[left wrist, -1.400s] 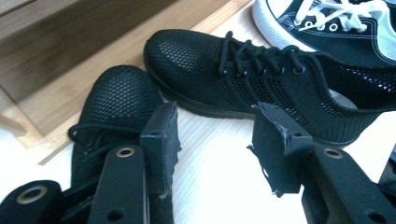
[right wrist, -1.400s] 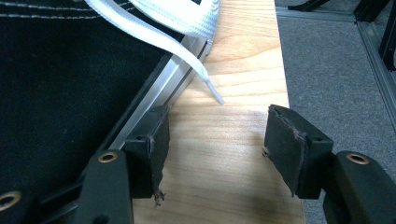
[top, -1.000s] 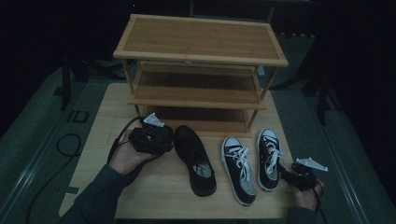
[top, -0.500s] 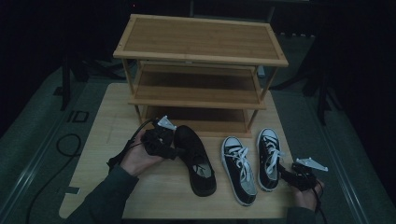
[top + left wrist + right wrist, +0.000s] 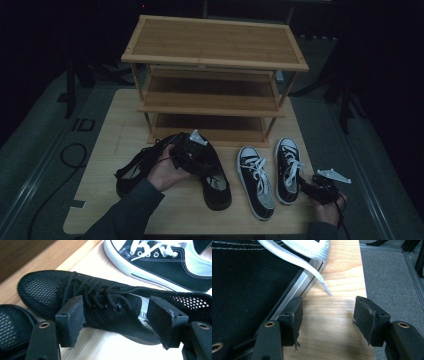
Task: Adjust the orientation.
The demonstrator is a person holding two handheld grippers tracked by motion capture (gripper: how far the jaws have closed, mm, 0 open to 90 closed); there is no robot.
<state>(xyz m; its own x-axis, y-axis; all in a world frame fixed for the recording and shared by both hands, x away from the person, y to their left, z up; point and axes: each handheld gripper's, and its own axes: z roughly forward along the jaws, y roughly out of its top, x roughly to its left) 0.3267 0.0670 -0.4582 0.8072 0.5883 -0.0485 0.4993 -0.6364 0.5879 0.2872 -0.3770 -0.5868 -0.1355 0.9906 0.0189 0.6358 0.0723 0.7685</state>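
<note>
Left claw: jaws just opened wide, straddling black mesh lace-up shoe, not pressing.
Right claw: wide, empty, beside black-and-white canvas sneaker.
Risk: closing on laces alone could let the shoe slip.

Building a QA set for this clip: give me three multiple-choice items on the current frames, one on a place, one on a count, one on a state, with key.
1. Where do the shoes lie?
A. on the top shelf of the rack
B. on the table in front of the rack
C. on the floor beside the table

2. How many shoes are there in the high view?
A. two
B. three
C. four

3. How do the left gripper's jaws stand?
A. open, over a black mesh shoe
B. shut on a white lace
C. shut on the rack's leg

Key: 1 B, all shoes rest on the table before the wooden rack. 2 C, two black mesh shoes and two black-and-white sneakers. 3 A, the left gripper has its pads apart above the laced mesh shoe, not pressing it.
</note>
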